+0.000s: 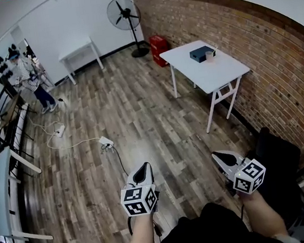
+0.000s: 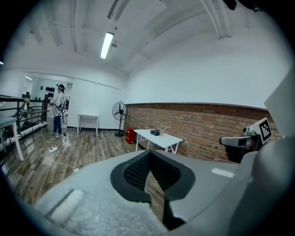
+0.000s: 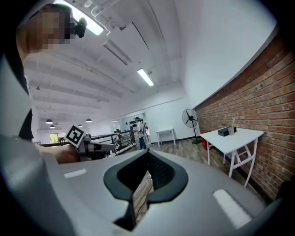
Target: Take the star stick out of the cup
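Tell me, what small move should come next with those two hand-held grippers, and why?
Probably step toward the white table by the brick wall. The left hand-held gripper and right hand-held gripper are both shut and empty, low over the floor, and the small pale thing beside the dark box, perhaps the cup, stands far off.

left claw, right claw closed, empty
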Demonstrator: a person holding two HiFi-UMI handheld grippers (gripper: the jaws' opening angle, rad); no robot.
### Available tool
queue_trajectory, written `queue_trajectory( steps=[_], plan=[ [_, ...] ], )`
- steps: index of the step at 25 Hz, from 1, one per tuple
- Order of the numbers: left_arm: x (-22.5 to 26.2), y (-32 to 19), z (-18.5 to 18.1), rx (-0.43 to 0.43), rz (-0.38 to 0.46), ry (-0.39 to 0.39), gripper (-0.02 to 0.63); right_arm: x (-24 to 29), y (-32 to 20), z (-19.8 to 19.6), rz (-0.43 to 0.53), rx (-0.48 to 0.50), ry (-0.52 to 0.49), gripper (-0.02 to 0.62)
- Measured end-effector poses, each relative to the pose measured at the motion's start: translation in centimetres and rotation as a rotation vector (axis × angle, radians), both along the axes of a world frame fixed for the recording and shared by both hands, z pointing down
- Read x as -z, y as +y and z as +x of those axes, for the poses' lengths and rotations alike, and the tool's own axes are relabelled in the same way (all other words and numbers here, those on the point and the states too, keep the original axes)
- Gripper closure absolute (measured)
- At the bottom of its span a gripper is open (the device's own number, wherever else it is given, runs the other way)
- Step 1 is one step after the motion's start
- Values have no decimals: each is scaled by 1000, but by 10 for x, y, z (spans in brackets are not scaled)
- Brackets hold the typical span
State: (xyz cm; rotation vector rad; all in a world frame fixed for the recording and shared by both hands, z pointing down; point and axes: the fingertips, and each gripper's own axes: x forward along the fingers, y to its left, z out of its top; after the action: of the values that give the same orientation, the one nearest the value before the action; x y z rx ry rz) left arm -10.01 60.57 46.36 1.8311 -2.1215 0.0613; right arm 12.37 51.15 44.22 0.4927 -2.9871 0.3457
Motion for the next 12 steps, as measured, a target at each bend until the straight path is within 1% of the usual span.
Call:
queue_trajectory(
  steps=[2, 4, 8, 12],
  plan=[
    [-7, 3, -3, 9, -3, 16, 604, -2, 6, -3, 0, 16, 20, 595],
    [-10, 1, -4, 5, -5, 19, 604, -4, 4, -1, -1, 9, 34, 595],
    [-14, -12, -5, -21, -9, 2, 604, -9, -10, 0, -7, -20, 50, 595],
    [-21, -33, -12, -27, -27, 5, 604, -18, -29, -6, -28, -18, 52, 595]
  ],
)
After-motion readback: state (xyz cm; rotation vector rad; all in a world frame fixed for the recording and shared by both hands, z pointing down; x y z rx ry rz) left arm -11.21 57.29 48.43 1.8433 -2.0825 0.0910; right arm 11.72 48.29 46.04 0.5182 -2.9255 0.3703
